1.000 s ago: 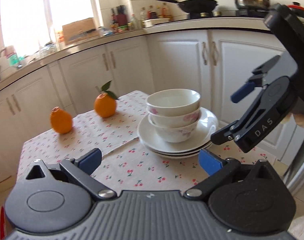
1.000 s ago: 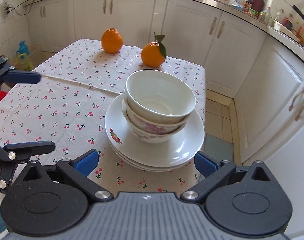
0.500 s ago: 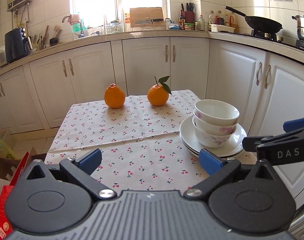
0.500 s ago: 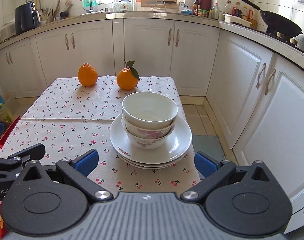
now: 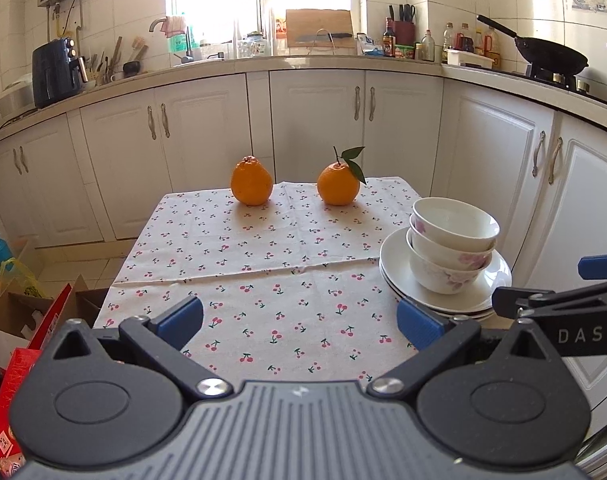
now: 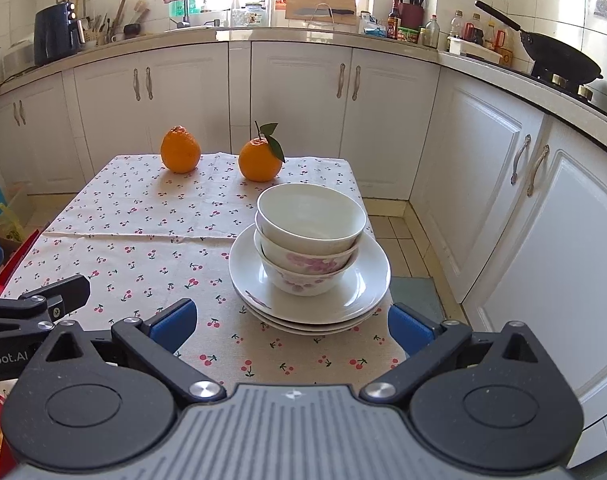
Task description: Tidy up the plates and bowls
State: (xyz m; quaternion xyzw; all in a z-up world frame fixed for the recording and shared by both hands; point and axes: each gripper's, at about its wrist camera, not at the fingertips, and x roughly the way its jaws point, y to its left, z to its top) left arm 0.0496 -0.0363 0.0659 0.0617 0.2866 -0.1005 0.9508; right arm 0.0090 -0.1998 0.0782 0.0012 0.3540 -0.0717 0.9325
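- White cabinets [image 5: 315, 120] and a counter [image 5: 223, 65] wrap the kitchen behind a table [image 5: 271, 264] covered in cherry-print cloth.
- Left gripper [image 5: 299, 322]: jaws spread wide, blue pads [image 5: 181, 316] well apart, nothing between them; it hovers over the table's near edge at 6 o'clock, touching nothing.
- Right gripper [image 6: 291, 324]: jaws likewise spread wide, blue pads [image 6: 173, 322] at either side of the view, holding nothing; the plates lie just ahead of the gap, toward 12 o'clock, apart from both pads.
- Each gripper enters the other's view: the right one at 3 o'clock in the left view, its fingers parted; the left one at 9 o'clock in the right view.
- Bowls [image 6: 309, 236]: three, nested upright, the lower two with pink flower print, the top one plain white inside. They stand on the plates, slightly off centre.
- Plates [image 6: 363, 292]: white, stacked, about three rims showing, at the table's right side near its front corner; in the left view the stack [image 5: 395, 264] sits at 3 o'clock.
- Oranges: two at the far edge of the table, at 12 o'clock from the stack and well apart from it; the left one [image 5: 250, 181] bare, the right one [image 5: 338, 183] with stem and leaf.
- Wok [image 5: 551, 56] on the stove at 2 o'clock; air fryer [image 5: 55, 72] on the counter at 10 o'clock; boxes and bags [image 5: 19, 312] on the floor at 8 o'clock.
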